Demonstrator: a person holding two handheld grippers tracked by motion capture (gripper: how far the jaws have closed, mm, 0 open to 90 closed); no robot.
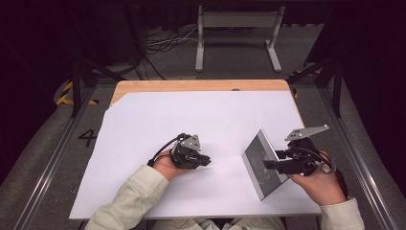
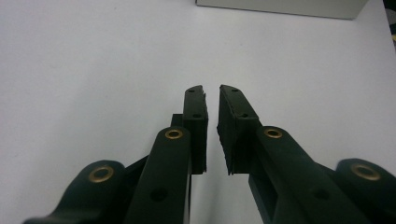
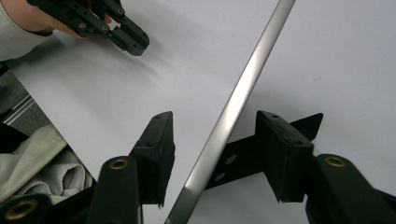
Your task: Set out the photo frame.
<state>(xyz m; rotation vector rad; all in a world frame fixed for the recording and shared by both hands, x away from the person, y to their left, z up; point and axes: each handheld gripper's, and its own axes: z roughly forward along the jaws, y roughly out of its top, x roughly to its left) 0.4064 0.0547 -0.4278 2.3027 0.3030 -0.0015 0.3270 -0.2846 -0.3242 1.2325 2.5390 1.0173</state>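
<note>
A flat grey slab with a bright metal rim (image 1: 261,160) stands tilted on the white sheet at the right. Its rim (image 3: 236,100) runs slantwise between the jaws of my right gripper (image 3: 215,126), with a gap to each pad. That right gripper (image 1: 269,166) is open and lies level, pointing left at the slab. To the left my left gripper (image 1: 207,160) rests on the sheet; it points at the slab from some way off. Its jaws (image 2: 211,91) stand a narrow slit apart with nothing between them. The slab's edge (image 2: 280,8) shows far ahead of them.
A white sheet (image 1: 191,115) covers most of the wooden table (image 1: 191,85). Cream sleeves (image 1: 129,201) enter from the near edge. Beyond the table a white metal stand (image 1: 237,28) and loose cables (image 1: 163,43) lie on the floor. The left gripper (image 3: 133,39) shows in the right gripper view.
</note>
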